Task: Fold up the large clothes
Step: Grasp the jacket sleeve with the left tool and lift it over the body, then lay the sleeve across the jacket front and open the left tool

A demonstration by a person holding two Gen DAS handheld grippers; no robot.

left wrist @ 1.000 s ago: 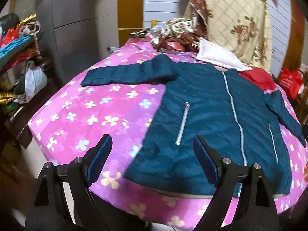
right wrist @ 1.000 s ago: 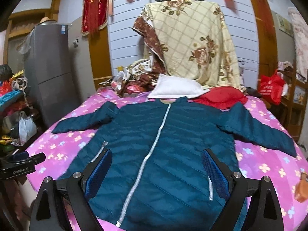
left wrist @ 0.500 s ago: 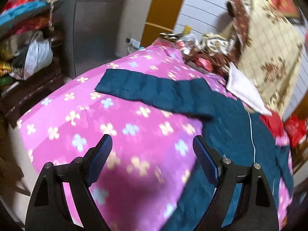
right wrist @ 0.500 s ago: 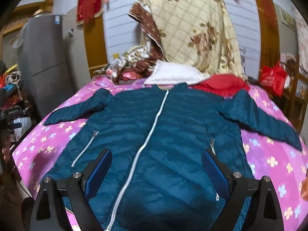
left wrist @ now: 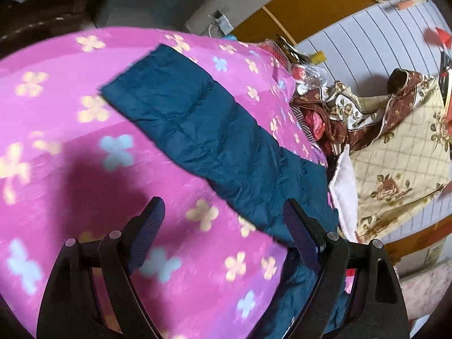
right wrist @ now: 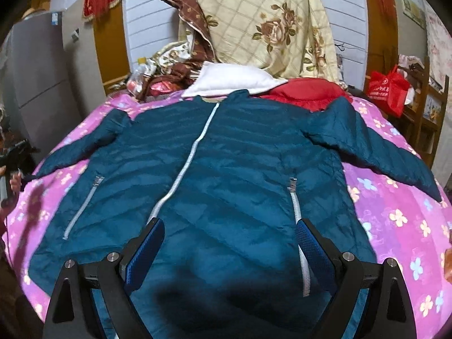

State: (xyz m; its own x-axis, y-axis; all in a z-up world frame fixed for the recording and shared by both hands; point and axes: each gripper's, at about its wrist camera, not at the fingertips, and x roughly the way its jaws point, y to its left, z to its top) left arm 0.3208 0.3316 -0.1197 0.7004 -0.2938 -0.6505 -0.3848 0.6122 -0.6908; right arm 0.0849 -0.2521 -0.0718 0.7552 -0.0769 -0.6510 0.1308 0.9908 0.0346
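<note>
A dark teal quilted jacket (right wrist: 226,175) lies front up and zipped on a pink flowered bedspread (right wrist: 395,220), both sleeves spread out. My right gripper (right wrist: 228,243) is open and empty, low over the jacket's lower front. My left gripper (left wrist: 223,223) is open and empty, above the bedspread (left wrist: 70,147) just short of the jacket's left sleeve (left wrist: 197,130), whose cuff points away to the upper left.
A white pillow (right wrist: 231,80), a red garment (right wrist: 305,91) and a hanging floral quilt (right wrist: 268,19) sit beyond the collar. A grey fridge (right wrist: 36,65) stands at the left. A red bag (right wrist: 387,87) hangs on a wooden rack at the right.
My left gripper has swung left and closer to the left sleeve. My right gripper has dropped lower over the jacket's front. Both stay open.
</note>
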